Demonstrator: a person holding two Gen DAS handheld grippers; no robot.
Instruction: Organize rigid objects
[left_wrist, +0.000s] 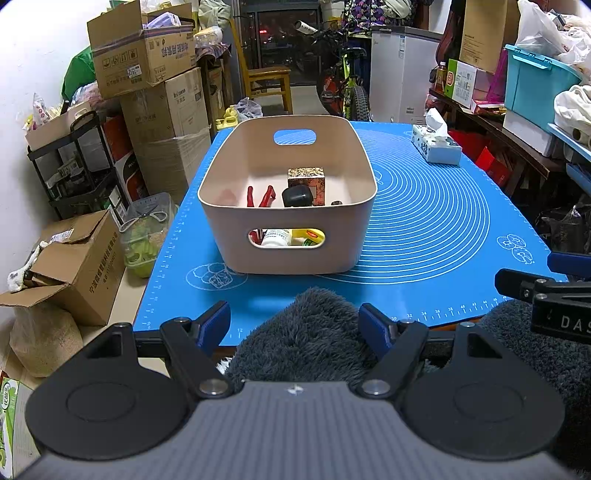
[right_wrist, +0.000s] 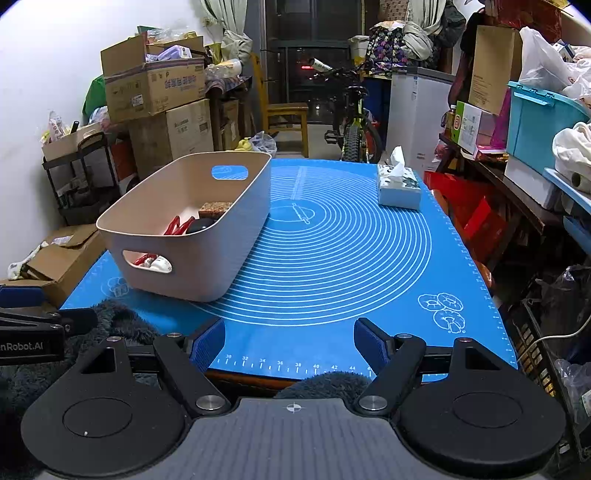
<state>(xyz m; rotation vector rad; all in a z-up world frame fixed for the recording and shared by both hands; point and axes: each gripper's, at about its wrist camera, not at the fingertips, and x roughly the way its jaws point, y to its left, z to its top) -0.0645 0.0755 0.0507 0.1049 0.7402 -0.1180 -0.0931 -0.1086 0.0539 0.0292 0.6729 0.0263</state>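
1. The loose items are gathered inside the beige bin (left_wrist: 288, 206), which stands on the left part of the blue mat (left_wrist: 424, 221); the open mat around it is bare of loose items, so by the look of it the sorting is largely done.
2. Inside the bin, a red-handled tool (left_wrist: 260, 195), a small patterned box (left_wrist: 306, 181) and a black rounded object (left_wrist: 296, 196) are seen over the rim, and a white bottle (left_wrist: 275, 238) with a yellow item (left_wrist: 308, 236) beside it shows through the near handle slot (what the black object is cannot be told).
3. The left gripper (left_wrist: 294, 325) is held low at the near edge of the mat, its jaws wide apart and nothing between them; only dark fuzzy fabric (left_wrist: 310, 332) lies behind.
4. The right gripper (right_wrist: 289, 341) is held likewise over the near edge, jaws wide and empty, well apart from the bin.
5. Both are probably parked there to keep clear of the bin.
6. A tissue box (right_wrist: 399, 186) is left at the far right of the mat (likely not part of the sorting).
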